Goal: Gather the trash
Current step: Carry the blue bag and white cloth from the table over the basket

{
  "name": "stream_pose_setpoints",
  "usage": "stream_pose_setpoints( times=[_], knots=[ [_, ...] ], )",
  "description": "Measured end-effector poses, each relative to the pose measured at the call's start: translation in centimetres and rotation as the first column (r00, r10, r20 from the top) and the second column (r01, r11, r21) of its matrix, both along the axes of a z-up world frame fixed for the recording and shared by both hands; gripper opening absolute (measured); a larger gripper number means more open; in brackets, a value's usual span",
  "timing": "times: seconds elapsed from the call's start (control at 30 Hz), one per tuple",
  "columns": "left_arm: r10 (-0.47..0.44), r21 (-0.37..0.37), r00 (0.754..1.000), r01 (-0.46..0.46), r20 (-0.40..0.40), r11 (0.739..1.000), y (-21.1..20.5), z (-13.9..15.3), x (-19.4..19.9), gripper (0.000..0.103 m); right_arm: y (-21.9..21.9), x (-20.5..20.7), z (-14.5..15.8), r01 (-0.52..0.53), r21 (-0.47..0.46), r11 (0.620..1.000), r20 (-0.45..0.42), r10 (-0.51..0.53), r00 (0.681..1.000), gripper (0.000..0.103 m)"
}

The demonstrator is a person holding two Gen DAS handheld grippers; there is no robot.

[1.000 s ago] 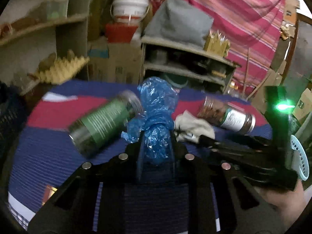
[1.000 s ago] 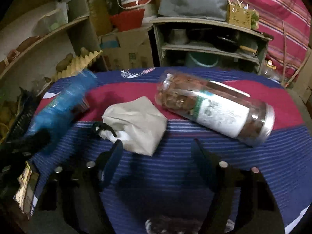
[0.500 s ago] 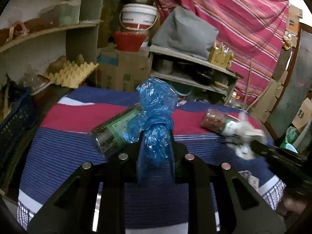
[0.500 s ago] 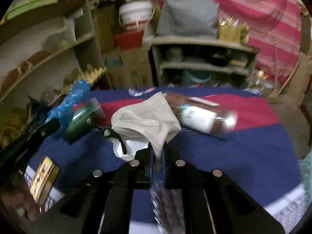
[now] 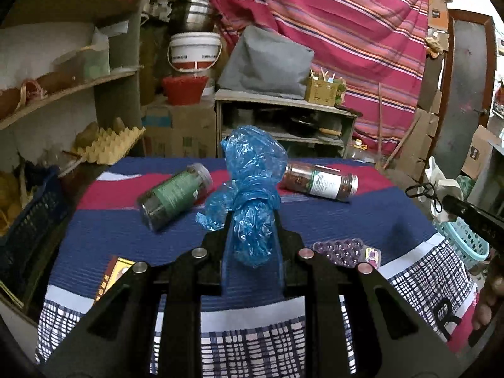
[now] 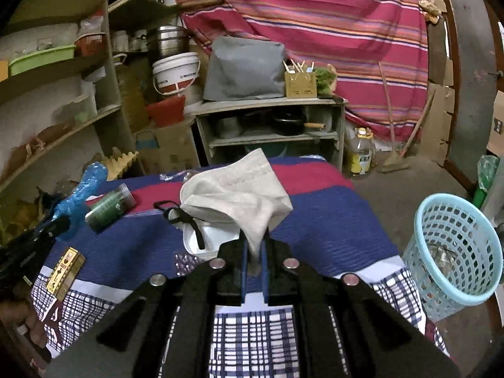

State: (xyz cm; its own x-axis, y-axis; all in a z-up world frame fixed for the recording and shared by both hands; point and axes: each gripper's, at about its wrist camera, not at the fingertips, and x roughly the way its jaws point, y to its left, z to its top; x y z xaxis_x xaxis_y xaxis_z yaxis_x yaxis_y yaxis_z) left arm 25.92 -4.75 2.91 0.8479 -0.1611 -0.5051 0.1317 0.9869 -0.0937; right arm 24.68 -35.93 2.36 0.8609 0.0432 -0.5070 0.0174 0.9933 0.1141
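Over the left side of the cloth-covered table (image 5: 119, 236), the left gripper (image 5: 252, 220) points forward and slightly down, its fingers clenched on a crumpled blue plastic bag (image 5: 252, 186) held clear of the cloth. Behind it lie a green-labelled jar (image 5: 174, 195) and a spice jar (image 5: 321, 182). Further right, the right gripper (image 6: 253, 245), angled likewise, pinches a grey face mask (image 6: 236, 195); a light blue basket (image 6: 456, 252) stands on the floor beside the table
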Motion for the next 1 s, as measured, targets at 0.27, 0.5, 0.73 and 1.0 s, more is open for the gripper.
stream_pose_setpoints(
  times=[0.27, 0.5, 0.73, 1.0],
  knots=[
    [-0.006, 0.017, 1.000, 0.007, -0.011, 1.000, -1.4, -0.4, 0.1, 0.020, -1.1, -0.7, 1.0, 0.024, -0.005, 1.000, 0.032, -0.024, 0.999, 0.007],
    [-0.052, 0.009, 0.999, 0.052, -0.001, 0.999, -3.7, 0.1, 0.2, 0.020, -3.9, -2.2, 1.8, 0.079, 0.017, 0.997, 0.059, -0.080, 0.995, 0.007],
    [-0.146, 0.020, 0.989, 0.146, 0.014, 0.989, -8.5, 1.2, 0.1, 0.020, -8.6, -3.2, 2.4, 0.192, 0.002, 0.981, 0.069, -0.192, 0.979, 0.007],
    [-0.253, -0.016, 0.967, 0.253, 0.005, 0.967, -16.4, 1.3, 0.6, 0.020, -15.7, -4.9, 2.3, 0.349, -0.024, 0.937, 0.070, -0.347, 0.935, 0.007]
  ],
)
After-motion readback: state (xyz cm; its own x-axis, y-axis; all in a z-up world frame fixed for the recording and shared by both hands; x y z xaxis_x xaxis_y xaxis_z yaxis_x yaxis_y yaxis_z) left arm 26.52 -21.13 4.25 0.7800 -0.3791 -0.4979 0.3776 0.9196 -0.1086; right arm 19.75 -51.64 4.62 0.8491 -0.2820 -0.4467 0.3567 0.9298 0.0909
